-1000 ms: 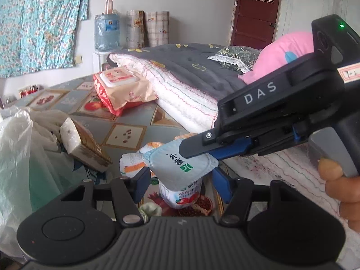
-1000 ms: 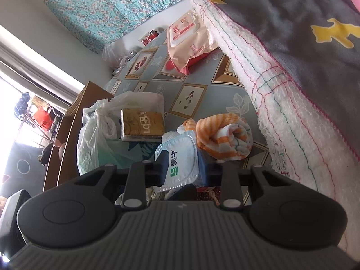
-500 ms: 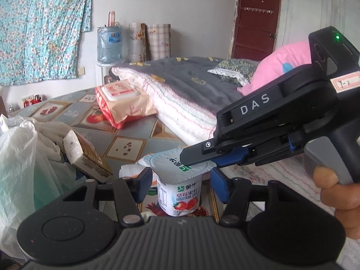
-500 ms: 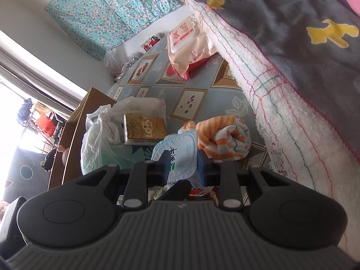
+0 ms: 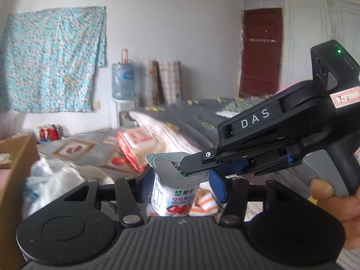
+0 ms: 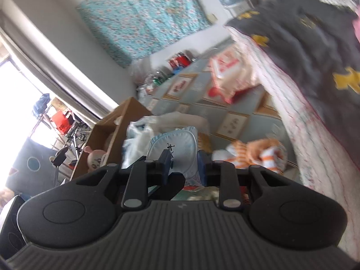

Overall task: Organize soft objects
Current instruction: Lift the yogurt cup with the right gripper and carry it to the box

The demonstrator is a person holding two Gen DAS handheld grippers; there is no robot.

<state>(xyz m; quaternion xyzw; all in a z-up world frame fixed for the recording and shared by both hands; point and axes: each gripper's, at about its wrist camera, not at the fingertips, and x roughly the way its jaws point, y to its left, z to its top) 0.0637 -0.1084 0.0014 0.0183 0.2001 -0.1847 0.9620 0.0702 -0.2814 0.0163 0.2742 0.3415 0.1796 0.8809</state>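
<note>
A strawberry yogurt cup [image 5: 175,193] with a foil lid [image 6: 177,144] hangs upright above the floor. My right gripper [image 5: 198,169] comes in from the right and is shut on the lid's edge, one finger on top and the blue pad beneath. In the right wrist view its fingers [image 6: 183,164] flank the lid. My left gripper [image 5: 181,184] has the cup between its jaws, which are closing. The left pad is at the cup's side; a sliver of gap shows at the right pad. An orange striped towel [image 5: 202,202] [image 6: 254,155] lies on the floor below.
A wipes pack [image 5: 137,144] leans against the bed [image 5: 191,117] with its grey blanket. A white plastic bag [image 5: 51,180] and an open cardboard box [image 5: 20,157] stand at the left. A hand [image 5: 330,191] grips the right gripper's handle.
Both grippers have risen together with the yogurt cup and tipped upward, so more wall shows. The left jaws have narrowed around the cup. The right gripper keeps its hold on the lid.
</note>
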